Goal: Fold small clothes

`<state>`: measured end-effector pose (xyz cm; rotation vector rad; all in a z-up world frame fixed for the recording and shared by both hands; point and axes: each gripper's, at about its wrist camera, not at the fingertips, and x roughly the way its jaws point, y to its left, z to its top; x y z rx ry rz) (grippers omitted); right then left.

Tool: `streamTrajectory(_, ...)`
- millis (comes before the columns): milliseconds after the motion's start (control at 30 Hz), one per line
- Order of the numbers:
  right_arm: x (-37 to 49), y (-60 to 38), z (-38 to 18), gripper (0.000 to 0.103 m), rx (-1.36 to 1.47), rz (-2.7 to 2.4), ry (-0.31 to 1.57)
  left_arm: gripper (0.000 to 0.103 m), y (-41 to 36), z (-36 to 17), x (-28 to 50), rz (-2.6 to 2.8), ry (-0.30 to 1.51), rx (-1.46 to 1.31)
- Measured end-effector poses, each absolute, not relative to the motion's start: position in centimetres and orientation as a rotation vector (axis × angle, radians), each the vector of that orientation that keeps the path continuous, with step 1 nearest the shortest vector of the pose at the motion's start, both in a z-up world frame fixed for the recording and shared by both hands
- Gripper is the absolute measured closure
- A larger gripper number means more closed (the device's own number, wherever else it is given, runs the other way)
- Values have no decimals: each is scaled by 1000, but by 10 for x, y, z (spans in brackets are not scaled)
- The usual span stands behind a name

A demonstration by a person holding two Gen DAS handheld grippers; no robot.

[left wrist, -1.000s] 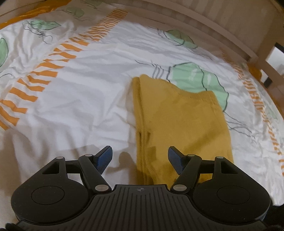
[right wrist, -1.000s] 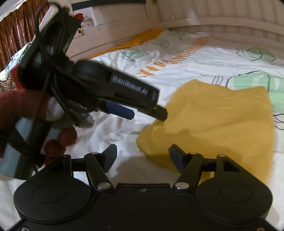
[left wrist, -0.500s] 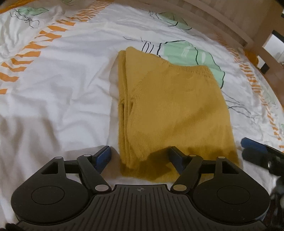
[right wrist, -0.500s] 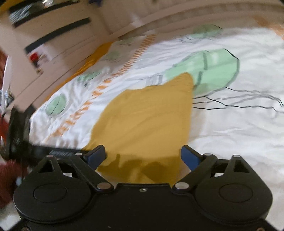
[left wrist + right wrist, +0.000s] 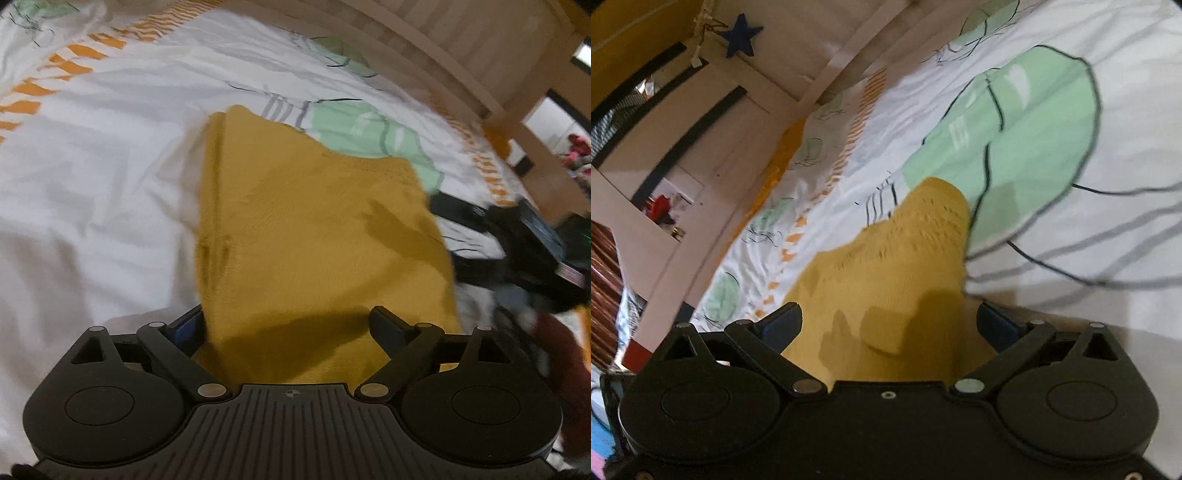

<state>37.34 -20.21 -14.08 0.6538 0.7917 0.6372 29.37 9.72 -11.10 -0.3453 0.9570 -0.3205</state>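
Note:
A mustard-yellow knitted garment [image 5: 314, 229] lies folded into a rough rectangle on the white printed bed sheet [image 5: 103, 184]. My left gripper [image 5: 286, 323] sits low at the garment's near edge. Its jaws are opening, the cloth lies between them, and the pads do not press on it. In the left wrist view my right gripper [image 5: 447, 234] shows blurred at the garment's right edge. The right wrist view is tilted. There the garment [image 5: 894, 266] runs between the fingers of my right gripper [image 5: 890, 314], whose jaws are opening wide without pinching the cloth.
The sheet carries green jellyfish prints [image 5: 1015, 147] and orange stripes [image 5: 74, 59]. A wooden bed rail [image 5: 424, 55] curves along the far side. A person's dark red sleeve [image 5: 561, 354] is at the right. Wooden furniture with a blue star [image 5: 740, 37] stands beyond the bed.
The right gripper swung from beside the left one round to the garment's right edge and rolled. Both sets of jaws widened. The left gripper came down to the garment's near edge.

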Motion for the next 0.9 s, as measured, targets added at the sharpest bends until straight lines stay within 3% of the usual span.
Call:
streamTrajectory(267,400,-189,-142,0,677,682,811,14,92,-116,292,-453,997,-464)
streamTrajectory(367,398,-195,-143,0,699,707,819,28,99,-119,293,-450,1002,-503)
streamTrajectory(433,395,-199,-144,1,690,743,806,56,105,-121,295,-428,1009,-545)
streamTrajectory(467,393,-200,-144,3,683,748,798,64,109,-123,296,-411,1016,-567)
streamTrajectory(500,391,-199,-143,15,668,740,793,81,112,-126,299,-412,1026,-590)
streamTrajectory(533,390,-198,-142,30,643,713,807,83,115,-128,301,-433,1037,-628)
streamTrajectory(567,391,-196,-141,59,610,670,840,84,118,-132,302,-436,1039,-672)
streamTrajectory(900,334,-209,-81,62,635,571,852,89,119,-92,265,-541,1023,-790)
